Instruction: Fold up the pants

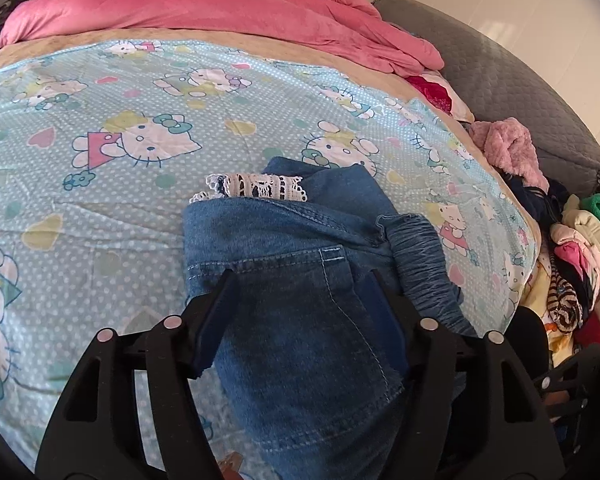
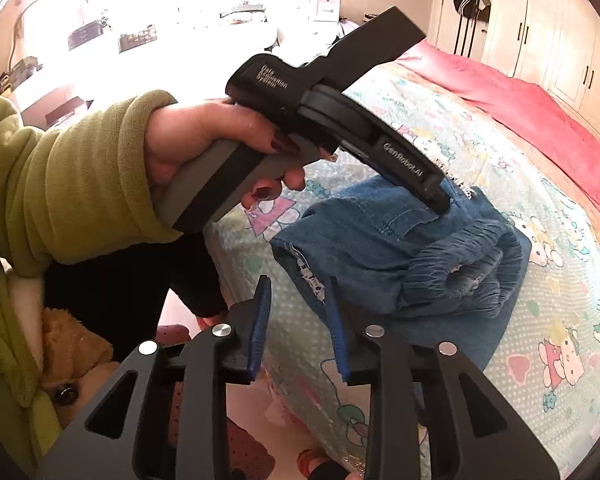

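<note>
Black tongs fill the bottom of both my views. From my left gripper [image 1: 302,280] I look down on the folded blue pants [image 1: 300,280]. Its two fingers [image 1: 216,304] stand apart, one on each side of the pants, and I see no squeeze on the cloth. A strip of white lace [image 1: 256,188] peeks out at the far end of the pants. Past the pants lies the pink blanket [image 1: 220,12]. To the right of the pants is a pile of clothes [image 1: 580,248].

From my right gripper [image 2: 298,288] I see a hand [image 2: 204,140] in a green sleeve [image 2: 68,176] holding the left tongs above the pants [image 2: 380,240]. My right tongs are a little open, and nothing is between them. They sit just left of the pants, near the bed's edge. The pants rest on the cat-print sheet [image 2: 540,320].
</note>
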{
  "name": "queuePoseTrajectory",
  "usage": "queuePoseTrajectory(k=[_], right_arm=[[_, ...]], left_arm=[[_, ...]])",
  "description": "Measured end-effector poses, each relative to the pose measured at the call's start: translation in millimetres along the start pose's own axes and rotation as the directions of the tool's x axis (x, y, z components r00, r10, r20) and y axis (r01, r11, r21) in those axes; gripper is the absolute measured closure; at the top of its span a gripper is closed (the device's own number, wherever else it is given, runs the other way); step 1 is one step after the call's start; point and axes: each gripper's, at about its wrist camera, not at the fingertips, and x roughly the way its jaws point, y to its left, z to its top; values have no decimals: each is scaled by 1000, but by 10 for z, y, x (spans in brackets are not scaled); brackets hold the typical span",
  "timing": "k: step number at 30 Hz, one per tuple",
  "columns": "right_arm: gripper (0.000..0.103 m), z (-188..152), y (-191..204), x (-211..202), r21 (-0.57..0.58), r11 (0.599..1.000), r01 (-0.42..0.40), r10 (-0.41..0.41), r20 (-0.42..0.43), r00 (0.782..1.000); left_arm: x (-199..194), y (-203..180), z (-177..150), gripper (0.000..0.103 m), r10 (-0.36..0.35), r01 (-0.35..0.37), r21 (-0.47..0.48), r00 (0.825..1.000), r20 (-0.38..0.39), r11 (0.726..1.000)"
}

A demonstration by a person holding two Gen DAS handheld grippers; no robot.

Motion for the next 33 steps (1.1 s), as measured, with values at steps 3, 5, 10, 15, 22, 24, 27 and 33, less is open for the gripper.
queuePoseTrajectory(k=[3, 5, 10, 15, 22, 24, 27, 33], right_arm=[[63, 24, -34, -112, 2, 1000, 8, -8, 33, 999], [59, 39, -48, -197, 5, 1000, 13, -14, 48, 999], [51, 70, -44, -334, 16, 999, 38, -39, 92, 995], [39, 82, -99, -516, 51, 996, 69, -76, 154, 985], [21, 82, -214, -704, 125, 984, 129, -154, 227, 962], [17, 88, -258, -756, 157, 977, 142, -177, 238, 955], [14, 92, -351, -814, 209, 961, 180, -231, 251, 940], [10, 39, -573, -923, 332, 919, 213, -308, 266, 913]], left_arm=[[-63, -18, -4, 41, 8, -8, -5, 1000, 12, 1000], [-133, -38, -6, 39, 13, -13, -7, 1000, 27, 1000], [-323, -72, -26, 31, 25, -24, -15, 997, 67, 1000], [-604, -74, -51, 20, 57, -54, -30, 991, 122, 998], [-937, -71, -61, 10, 110, -103, -47, 976, 188, 994], [-981, -92, -79, 10, 114, -108, -43, 975, 192, 993], [-1018, -126, -101, 10, 123, -117, -41, 973, 195, 992], [-1000, -172, -125, 10, 131, -126, -38, 974, 185, 991]])
